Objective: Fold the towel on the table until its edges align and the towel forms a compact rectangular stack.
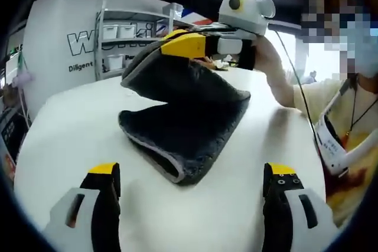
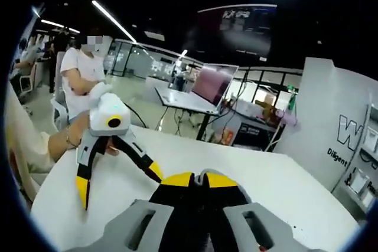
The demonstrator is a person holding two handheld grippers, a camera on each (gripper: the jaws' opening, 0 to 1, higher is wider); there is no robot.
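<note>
With the towel [image 1: 183, 128] edge clamped by the right hand-held gripper [image 1: 198, 45] and the left hand-held gripper [image 1: 192, 190] spread empty, misaligned edges are risked on the surface [image 1: 71, 140] should the raised fold slip.

A white counter [image 1: 71, 146] with a rounded edge carries a dark grey towel [image 1: 183, 128] with a pale hem. The towel's lower fold lies flat near the counter's middle, while its upper layer is lifted off that fold, leaving a gap.
</note>
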